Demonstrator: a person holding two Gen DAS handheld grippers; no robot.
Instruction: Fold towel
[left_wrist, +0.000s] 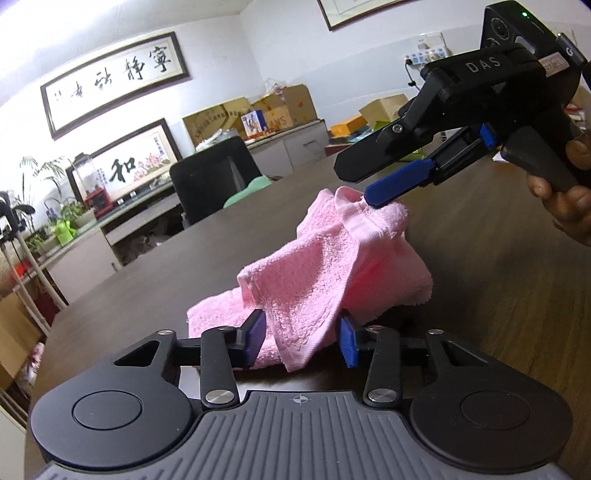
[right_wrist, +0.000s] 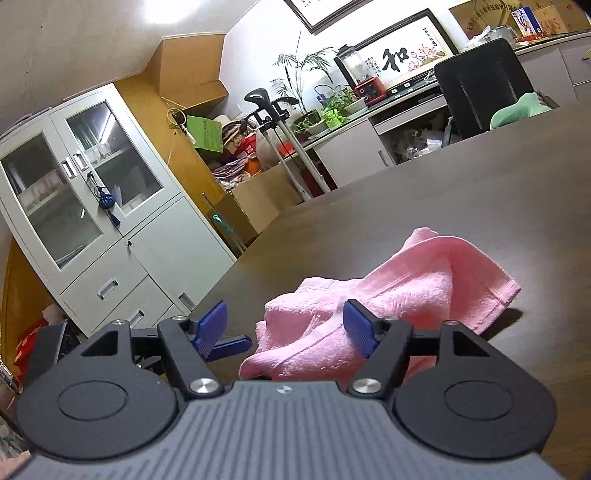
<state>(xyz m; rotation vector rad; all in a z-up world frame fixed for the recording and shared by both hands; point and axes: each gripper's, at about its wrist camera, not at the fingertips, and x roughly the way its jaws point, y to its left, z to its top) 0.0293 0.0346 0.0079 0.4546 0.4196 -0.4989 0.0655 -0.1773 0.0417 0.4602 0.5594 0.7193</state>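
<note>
1. Around the table (left_wrist: 480, 302): a black office chair (left_wrist: 212, 177) stands at its far edge with a green cushion (left_wrist: 251, 190) on the seat; behind it a low counter carries cardboard boxes (left_wrist: 258, 110), potted plants (right_wrist: 332, 107) and a red appliance (left_wrist: 98, 201). Framed calligraphy (left_wrist: 114, 81) hangs on the wall. A white glass-door cabinet (right_wrist: 92, 206) stands well off the table's left edge.
2. Obstructions: nothing but the towel (left_wrist: 325, 266) lies on the dark tabletop near my tools.
3. Open room: bare wood runs from the towel to the far edge and out to the right side.
4. Towel: pink terry, crumpled in the middle of the table, one hemmed corner raised into a peak, the rest slumped in loose folds with a flap trailing toward the near edge.
5. My left gripper (left_wrist: 306, 339): jaws apart, straddling the near flap, pads not pressed on the cloth.
6. My right gripper (left_wrist: 376, 192): blue fingertips at the raised corner; in its own view the jaws stand wide (right_wrist: 284, 328) with cloth between them, unclenched.
</note>
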